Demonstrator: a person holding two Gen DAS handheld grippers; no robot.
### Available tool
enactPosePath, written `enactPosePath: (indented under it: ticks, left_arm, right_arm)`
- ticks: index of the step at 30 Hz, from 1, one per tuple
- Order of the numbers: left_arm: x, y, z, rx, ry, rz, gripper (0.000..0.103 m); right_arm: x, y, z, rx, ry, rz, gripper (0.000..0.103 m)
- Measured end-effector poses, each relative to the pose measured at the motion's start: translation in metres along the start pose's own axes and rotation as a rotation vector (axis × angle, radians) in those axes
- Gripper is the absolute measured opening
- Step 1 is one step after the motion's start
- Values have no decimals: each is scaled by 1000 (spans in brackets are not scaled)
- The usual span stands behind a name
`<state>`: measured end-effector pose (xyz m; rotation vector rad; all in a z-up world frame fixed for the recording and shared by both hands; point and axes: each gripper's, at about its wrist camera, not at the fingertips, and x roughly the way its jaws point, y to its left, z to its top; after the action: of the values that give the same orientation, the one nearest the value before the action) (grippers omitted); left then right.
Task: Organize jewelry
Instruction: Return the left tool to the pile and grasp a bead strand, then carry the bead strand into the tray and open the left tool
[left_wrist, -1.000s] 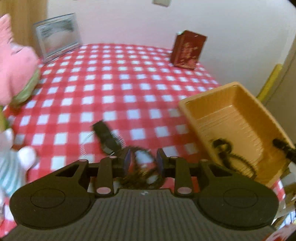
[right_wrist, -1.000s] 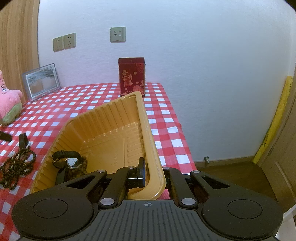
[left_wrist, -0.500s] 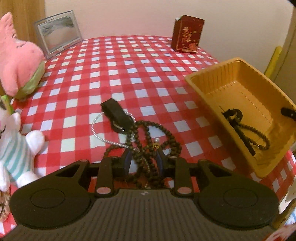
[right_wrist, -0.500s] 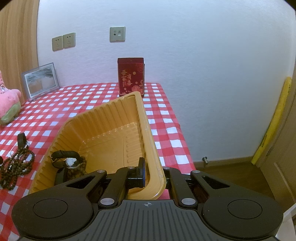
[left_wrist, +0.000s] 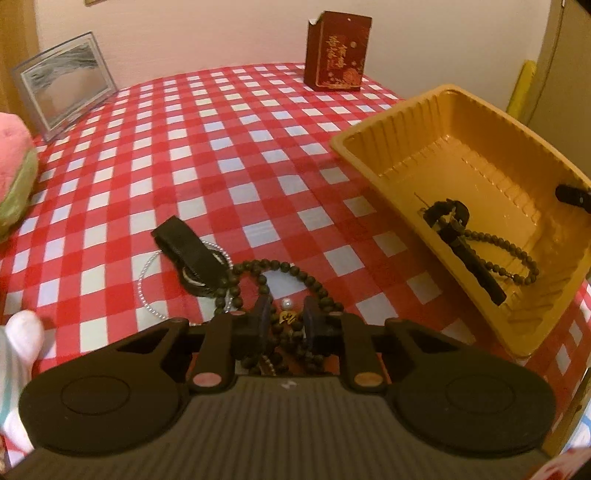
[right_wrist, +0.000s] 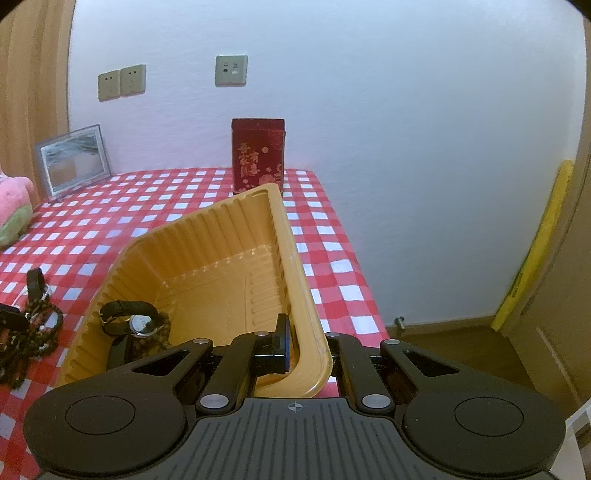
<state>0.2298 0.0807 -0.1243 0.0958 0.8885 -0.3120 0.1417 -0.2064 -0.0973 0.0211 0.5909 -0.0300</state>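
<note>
Between my left jaws (left_wrist: 284, 318) lie the beads (left_wrist: 295, 275), jaws just closing, not yet clenched; right jaws (right_wrist: 306, 347) clamp the tray (right_wrist: 295, 258), far right.

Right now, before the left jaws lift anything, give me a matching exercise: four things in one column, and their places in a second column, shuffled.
Things:
1. wristwatch
2. dark bead necklace
3. red box
4. orange tray

Places:
A. upright at the table's far edge by the wall
B. inside the tray
C. rim clamped in the right gripper
D. on the checked cloth, between the left gripper jaws

Pairs: 1-B, 2-D, 3-A, 4-C
</note>
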Motion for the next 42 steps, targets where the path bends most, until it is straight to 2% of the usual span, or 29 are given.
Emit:
enactPosePath:
  ticks: [14,19,26,34,42]
  left_arm:
    - [24,3,5,56,31,-28,8]
    - [27,0,5,80,37,-28,8]
    - [29,2,3,55,47,-25,7]
    - [-7,17,10,-54,-16,-46,7]
    - [-44,-2,21,-64,-81,-87,7]
  right_arm:
    - [5,5,1,9,4,-9,6]
    - [5,5,1,12,8,-13,6]
    - [6,5,3,12,10,-13,6]
    - [8,4,3,20,13,-3,6]
    - [7,2,4,22,11,10,6]
